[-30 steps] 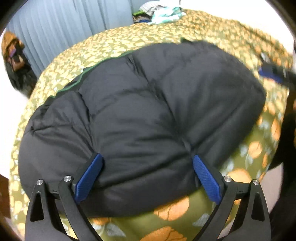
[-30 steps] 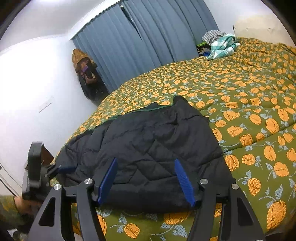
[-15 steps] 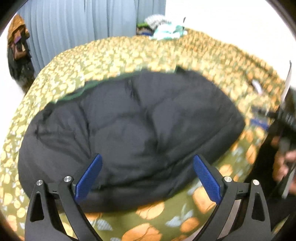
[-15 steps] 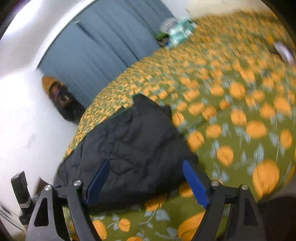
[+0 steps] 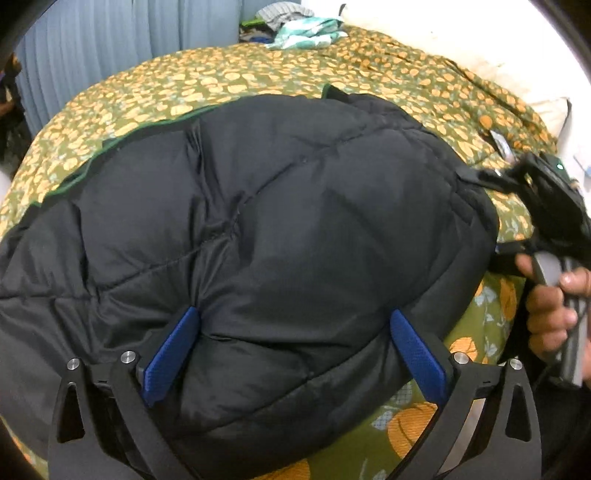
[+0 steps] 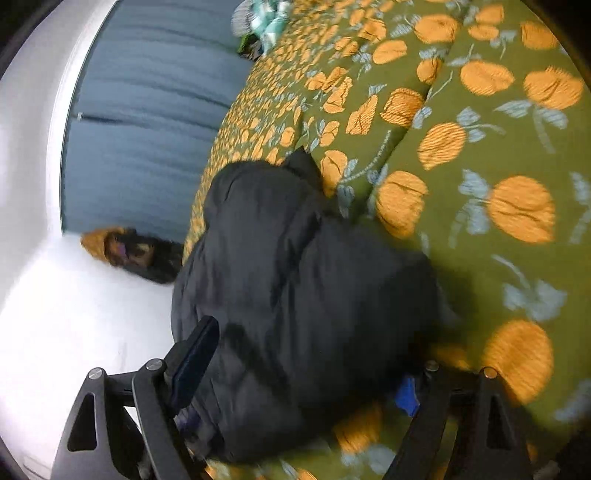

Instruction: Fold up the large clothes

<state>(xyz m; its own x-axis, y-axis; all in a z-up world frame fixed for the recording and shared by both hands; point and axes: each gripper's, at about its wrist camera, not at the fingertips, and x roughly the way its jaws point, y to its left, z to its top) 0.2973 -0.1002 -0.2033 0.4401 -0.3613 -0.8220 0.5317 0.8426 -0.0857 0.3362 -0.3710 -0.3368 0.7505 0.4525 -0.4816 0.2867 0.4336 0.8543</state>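
we see a black puffer jacket (image 5: 258, 236) lying bunched into a broad mound on the bed (image 5: 229, 81), which is covered with a green spread printed with orange flowers. the jacket sits toward the near edge of the bed, its green-trimmed hem running along the far left side in the left wrist view. our left gripper (image 5: 291, 347) is spread wide and poised over the near edge of the jacket; the padded cloth fills the gap between the blue pads, and we cannot tell whether they press into it or only hang just above it. off to the right of the jacket, the right hand (image 5: 550, 317) grips the handle of the other tool, whose black body reaches the jacket's right end. in the right wrist view, which is rolled and blurred, our right gripper (image 6: 303, 369) is spread wide, its jaws having just been opening, and the end of the jacket (image 6: 295, 295) lies between them: one finger (image 6: 195, 354) stands at the jacket's left side, while the other is mostly sunk behind the dark cloth with only a bit of blue pad showing. a heap of other clothes (image 5: 303, 26) lies at the far corner of the bed, near grey-blue curtains (image 5: 110, 44), well apart from the jacket.
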